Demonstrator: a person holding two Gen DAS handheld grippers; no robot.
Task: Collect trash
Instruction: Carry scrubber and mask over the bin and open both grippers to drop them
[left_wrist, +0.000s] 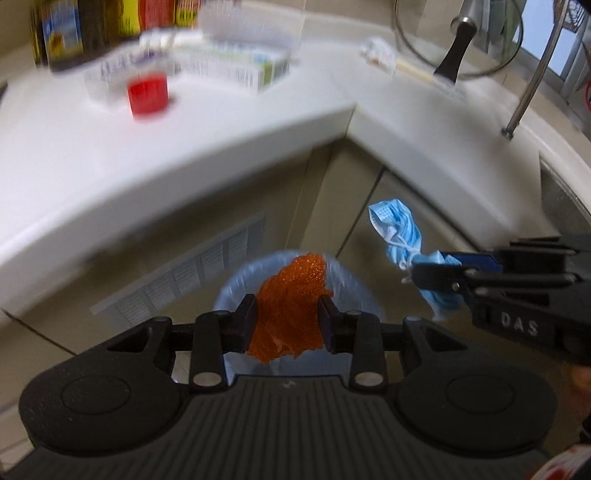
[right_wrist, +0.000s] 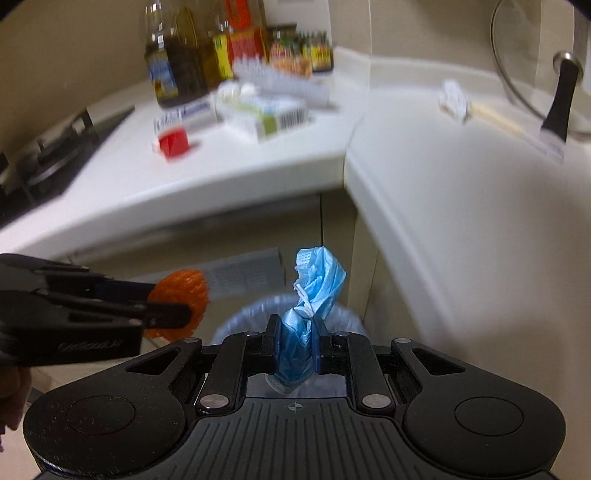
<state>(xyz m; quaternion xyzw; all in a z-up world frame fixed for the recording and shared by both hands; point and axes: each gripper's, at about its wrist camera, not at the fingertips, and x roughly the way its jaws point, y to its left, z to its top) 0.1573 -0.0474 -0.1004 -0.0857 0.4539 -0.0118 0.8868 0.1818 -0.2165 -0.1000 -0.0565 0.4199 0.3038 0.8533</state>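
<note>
My left gripper (left_wrist: 287, 325) is shut on a crumpled orange mesh net (left_wrist: 291, 295) and holds it above a bin lined with a pale blue bag (left_wrist: 347, 284) on the floor. My right gripper (right_wrist: 294, 345) is shut on a crumpled blue face mask (right_wrist: 317, 284) and holds it above the same bin (right_wrist: 240, 317). In the left wrist view the right gripper (left_wrist: 436, 275) comes in from the right with the mask (left_wrist: 400, 232). In the right wrist view the left gripper (right_wrist: 173, 314) comes in from the left with the net (right_wrist: 184, 288).
A white L-shaped counter (left_wrist: 221, 122) wraps around the bin. It carries a red cup (left_wrist: 147, 92), cartons (left_wrist: 243, 66), bottles (right_wrist: 173, 70), crumpled white paper (right_wrist: 452, 98) and a glass lid (left_wrist: 458, 40). A stove (right_wrist: 48, 155) lies at the left.
</note>
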